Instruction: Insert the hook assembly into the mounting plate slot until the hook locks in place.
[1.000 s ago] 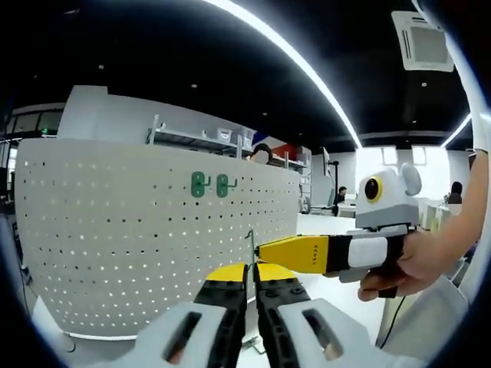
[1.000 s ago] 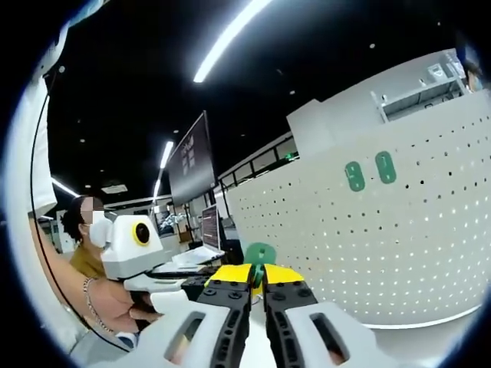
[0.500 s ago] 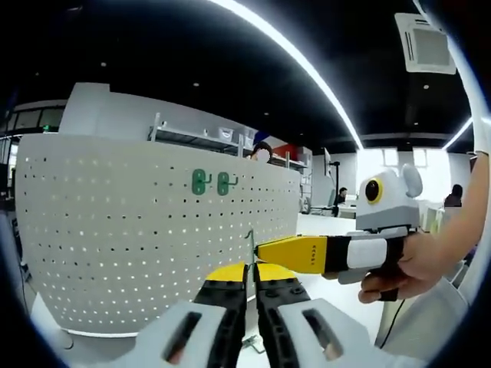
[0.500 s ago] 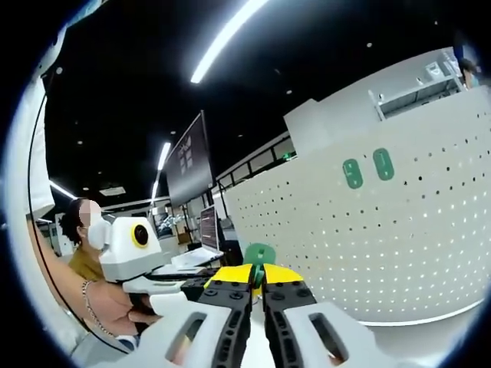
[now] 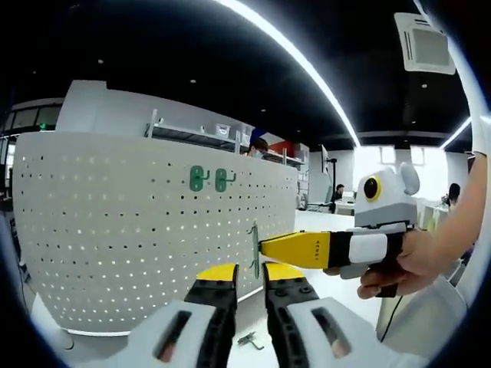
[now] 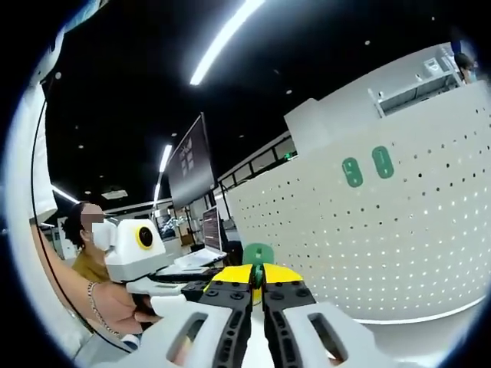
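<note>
From where I stand, the right gripper reaches across in front of the white pegboard panel, its yellow jaws clamped on a thin green hook piece held edge-on; in the right gripper view that same green hook piece sticks up between the closed tips. The left gripper sits just beneath with its jaws parted, gripping nothing. Two green hooks already hang side by side high on the panel.
</note>
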`<state>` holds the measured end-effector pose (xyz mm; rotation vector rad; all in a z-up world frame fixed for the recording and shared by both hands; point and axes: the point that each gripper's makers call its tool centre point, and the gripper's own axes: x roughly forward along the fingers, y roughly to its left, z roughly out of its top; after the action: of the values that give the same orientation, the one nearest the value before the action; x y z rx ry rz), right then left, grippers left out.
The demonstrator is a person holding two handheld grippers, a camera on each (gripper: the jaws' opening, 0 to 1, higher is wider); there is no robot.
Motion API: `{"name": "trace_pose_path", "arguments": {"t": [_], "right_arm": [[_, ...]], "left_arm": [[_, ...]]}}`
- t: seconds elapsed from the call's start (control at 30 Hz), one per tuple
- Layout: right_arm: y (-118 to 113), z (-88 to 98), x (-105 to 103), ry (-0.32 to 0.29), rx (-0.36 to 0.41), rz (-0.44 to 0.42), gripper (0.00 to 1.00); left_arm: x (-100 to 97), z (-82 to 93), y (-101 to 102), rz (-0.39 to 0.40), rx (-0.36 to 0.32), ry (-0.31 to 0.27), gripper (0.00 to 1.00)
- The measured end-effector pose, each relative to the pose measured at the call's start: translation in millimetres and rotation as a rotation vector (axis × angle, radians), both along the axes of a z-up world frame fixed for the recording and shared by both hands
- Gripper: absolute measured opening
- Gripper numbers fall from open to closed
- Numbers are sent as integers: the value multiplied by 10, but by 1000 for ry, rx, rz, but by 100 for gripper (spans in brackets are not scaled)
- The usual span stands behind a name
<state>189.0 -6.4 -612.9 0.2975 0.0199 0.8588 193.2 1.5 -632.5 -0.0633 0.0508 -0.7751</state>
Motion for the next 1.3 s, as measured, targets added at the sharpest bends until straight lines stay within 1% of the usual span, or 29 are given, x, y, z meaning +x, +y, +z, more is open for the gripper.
{"name": "trace_pose_path", "arguments": {"t": [0.07,0.13,0.23,0.33,0.43,0.5,0.7,0.77,0.8,0.87,0.9,0.93,1.0,1.07,1.13,1.2,1.3], "right_arm": [[-7,-4,3,4,2,0,0],[-15,-8,7,7,5,-3,0],[-16,-9,2,9,7,-1,0],[-18,-7,-3,10,10,0,0],[-25,-13,1,13,8,-3,0],[-25,-18,1,16,7,-2,0],[-22,-12,-4,15,4,-4,0],[-13,2,-13,1,-12,-8,0],[-24,0,-9,-19,-45,-20,0],[-98,-4,29,-95,-175,-91,0],[-158,-9,52,-163,-283,-144,0],[-164,-12,48,-183,-319,-152,0],[-139,-13,23,-174,-307,-147,0],[-159,-19,36,-156,-289,-150,0],[-169,-33,46,-153,-287,-152,0],[-178,-35,54,-144,-277,-154,0],[-238,3,104,-133,-251,-176,0]], "left_arm": [[9,-18,7,3,6,4,31],[13,-49,-2,-2,25,4,38],[22,-92,-11,0,44,10,52],[30,-133,-18,2,39,34,63],[37,-171,-22,6,57,33,73],[40,-186,-21,7,62,36,77],[40,-207,3,10,69,44,79],[38,-210,6,10,64,47,79],[38,-216,9,11,67,48,79],[33,-225,12,10,68,53,78],[29,-223,14,9,66,53,78],[28,-226,18,10,66,54,78],[27,-237,23,11,65,57,78],[30,-254,30,14,70,57,77],[25,-256,23,11,63,64,77],[21,-252,15,10,71,56,77],[23,-259,11,7,73,60,77]]}}
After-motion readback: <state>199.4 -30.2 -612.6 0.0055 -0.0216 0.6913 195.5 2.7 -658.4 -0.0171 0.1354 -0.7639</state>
